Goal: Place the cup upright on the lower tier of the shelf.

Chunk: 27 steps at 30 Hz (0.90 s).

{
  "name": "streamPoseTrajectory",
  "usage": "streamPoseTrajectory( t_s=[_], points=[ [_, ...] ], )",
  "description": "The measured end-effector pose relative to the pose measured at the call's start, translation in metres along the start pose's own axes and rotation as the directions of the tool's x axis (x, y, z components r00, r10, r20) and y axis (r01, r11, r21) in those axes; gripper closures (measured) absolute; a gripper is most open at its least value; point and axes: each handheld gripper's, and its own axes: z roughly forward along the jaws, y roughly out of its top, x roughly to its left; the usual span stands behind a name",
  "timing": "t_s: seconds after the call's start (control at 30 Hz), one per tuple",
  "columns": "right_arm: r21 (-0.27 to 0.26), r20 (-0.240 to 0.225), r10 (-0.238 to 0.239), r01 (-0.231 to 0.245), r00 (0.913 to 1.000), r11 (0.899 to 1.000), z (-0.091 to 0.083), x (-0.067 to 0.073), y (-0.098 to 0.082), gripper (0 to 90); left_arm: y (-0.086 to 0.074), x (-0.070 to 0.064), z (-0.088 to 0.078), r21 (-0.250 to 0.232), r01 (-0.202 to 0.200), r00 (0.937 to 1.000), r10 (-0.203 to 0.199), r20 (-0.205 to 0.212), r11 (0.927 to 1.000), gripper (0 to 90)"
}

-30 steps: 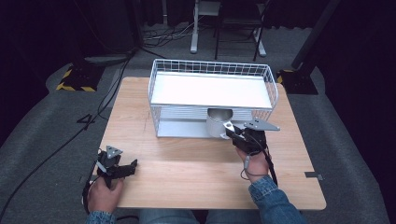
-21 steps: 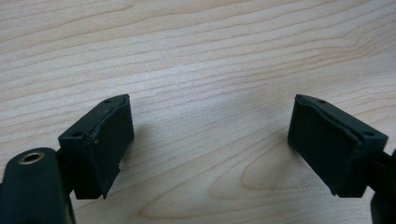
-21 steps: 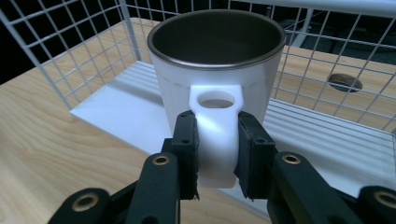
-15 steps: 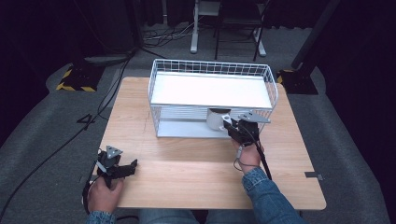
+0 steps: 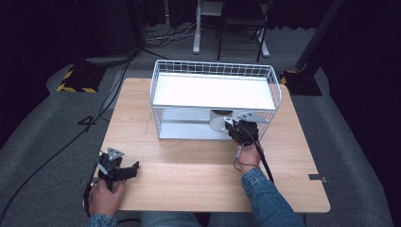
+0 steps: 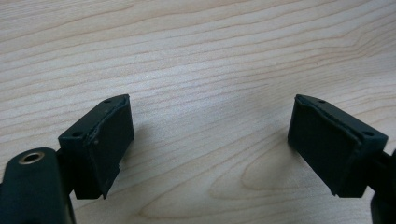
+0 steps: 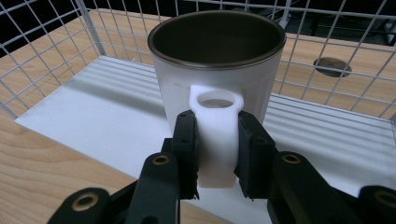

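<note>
Left hand point(image 5: 105, 196): at the near left corner of the worktop point(image 5: 189, 179), holding its tool low over the wood.
Left gripper point(image 6: 210, 140): jaws spread wide, nothing between them; bare wood grain beneath. Seen from above point(image 5: 124, 171) it points right, along the near edge.
Wire rack point(image 5: 215, 94): white, two-tiered, standing on the far half of the worktop; flat white upper shelf, open front to the lower level.
Mug point(image 7: 219, 70): white with a dark inside, upright on the white floor panel of the rack's lower level point(image 7: 93, 116), handle facing the tool. In the high view it point(image 5: 218, 120) shows under the upper shelf, right of centre.
Right gripper point(image 7: 217, 156): jaws pinching the mug's handle from both sides. From above point(image 5: 232, 126) it sits at the rack's front opening.
Right hand point(image 5: 247, 151): behind the tool; denim sleeve point(image 5: 267, 198) trailing to the near edge.
</note>
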Motion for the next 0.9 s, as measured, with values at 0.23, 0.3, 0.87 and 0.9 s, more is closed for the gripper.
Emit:
streamPoseTrajectory(
  t_s=[0.23,0.3,0.87,0.9],
  points=[
    [0.002,0.0,-0.018,0.018,0.9998,1.0,0.0025,0.0026,-0.0013,71.8,0.0,0.0,0.0,0.0,0.0,1.0,0.0,0.0,1.0,14.7],
    [0.008,-0.005,-0.027,0.027,0.9996,1.0,0.0028,0.0028,-0.002,71.7,0.0,0.0,0.0,0.0,0.0,1.0,0.0,0.0,1.0,14.7],
    [0.031,-0.078,-0.019,0.022,0.9968,0.999,-0.0018,0.0001,-0.0024,49.4,0.0,0.0,0.0,0.0,0.0,1.0,0.0,0.0,1.0,14.7],
    [0.02,-0.086,-0.025,0.026,0.996,0.999,-0.0057,-0.0008,-0.0013,49.3,0.0,0.0,0.0,0.0,0.0,1.0,0.0,0.0,1.0,14.7]
  ],
)
